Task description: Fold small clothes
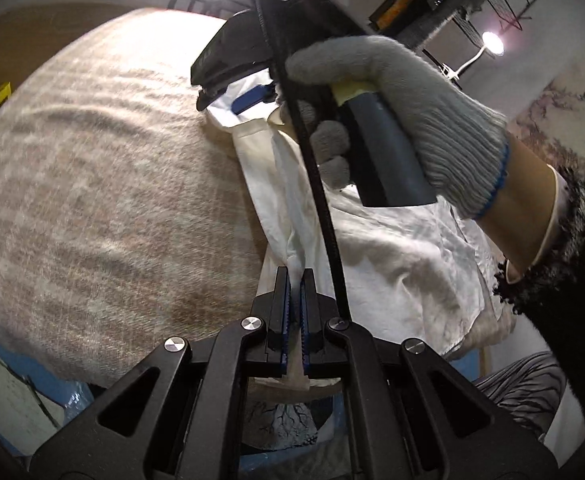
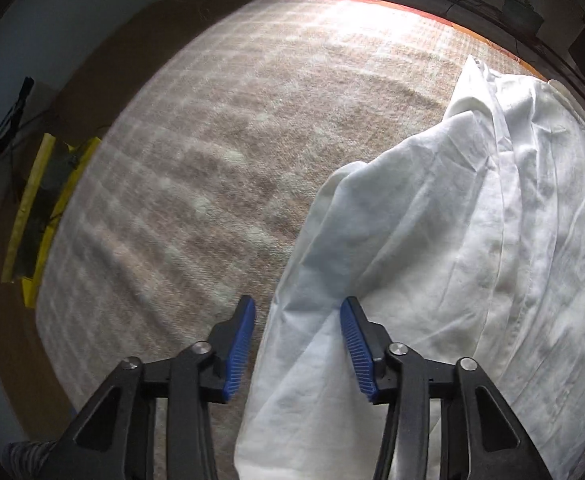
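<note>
Work surface is a beige checked blanket [image 2: 220, 168] over a round table; lamp glare top centre in both views. Right wrist view, far left: yellow-edged object [image 2: 36, 216] on the floor beside the table. Bottom centre: right gripper [image 2: 298, 312], jaws apart, blue pads [image 2: 238, 352] straddling a fold of the white garment [image 2: 472, 240], not clamping it. Garment fills the right half of that frame, crumpled, lying on the blanket. Left wrist view: blanket fills the left; left gripper [image 1: 296, 280] at bottom centre, jaws together, pinching a ridge of the same garment [image 1: 392, 256]. Upper right: grey-gloved hand [image 1: 404, 120] grips the other gripper's handle above the cloth.
</note>
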`<state>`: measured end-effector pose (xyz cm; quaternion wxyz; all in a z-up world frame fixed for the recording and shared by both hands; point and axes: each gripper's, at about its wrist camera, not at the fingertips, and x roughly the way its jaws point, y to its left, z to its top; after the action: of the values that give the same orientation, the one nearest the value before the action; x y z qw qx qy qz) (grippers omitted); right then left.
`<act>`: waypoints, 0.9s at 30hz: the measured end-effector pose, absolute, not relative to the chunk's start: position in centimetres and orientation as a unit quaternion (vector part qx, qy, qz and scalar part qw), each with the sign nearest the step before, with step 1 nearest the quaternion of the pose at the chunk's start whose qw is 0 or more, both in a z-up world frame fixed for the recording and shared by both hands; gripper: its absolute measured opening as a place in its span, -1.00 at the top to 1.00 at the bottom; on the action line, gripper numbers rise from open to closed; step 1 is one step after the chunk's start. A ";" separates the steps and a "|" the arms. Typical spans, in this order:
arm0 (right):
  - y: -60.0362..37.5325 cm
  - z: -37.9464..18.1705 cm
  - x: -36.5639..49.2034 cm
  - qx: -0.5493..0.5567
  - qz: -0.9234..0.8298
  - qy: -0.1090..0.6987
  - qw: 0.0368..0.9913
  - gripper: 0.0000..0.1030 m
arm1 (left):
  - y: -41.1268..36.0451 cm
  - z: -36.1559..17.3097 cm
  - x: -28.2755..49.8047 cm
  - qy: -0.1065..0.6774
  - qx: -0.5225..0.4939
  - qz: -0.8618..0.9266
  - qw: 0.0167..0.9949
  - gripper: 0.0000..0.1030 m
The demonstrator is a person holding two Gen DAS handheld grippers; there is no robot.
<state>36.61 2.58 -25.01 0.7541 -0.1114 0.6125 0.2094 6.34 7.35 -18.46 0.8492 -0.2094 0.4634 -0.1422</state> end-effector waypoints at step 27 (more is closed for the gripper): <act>-24.6 -18.1 34.6 0.256 0.233 0.468 0.813 1.00 | -5.3 -15.5 6.1 0.450 -0.087 -0.229 0.858 0.97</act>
<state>34.58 -24.64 -18.06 0.8130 0.2561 0.4683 0.2327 6.09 -5.27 -15.53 0.8584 -0.0872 0.4505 -0.2293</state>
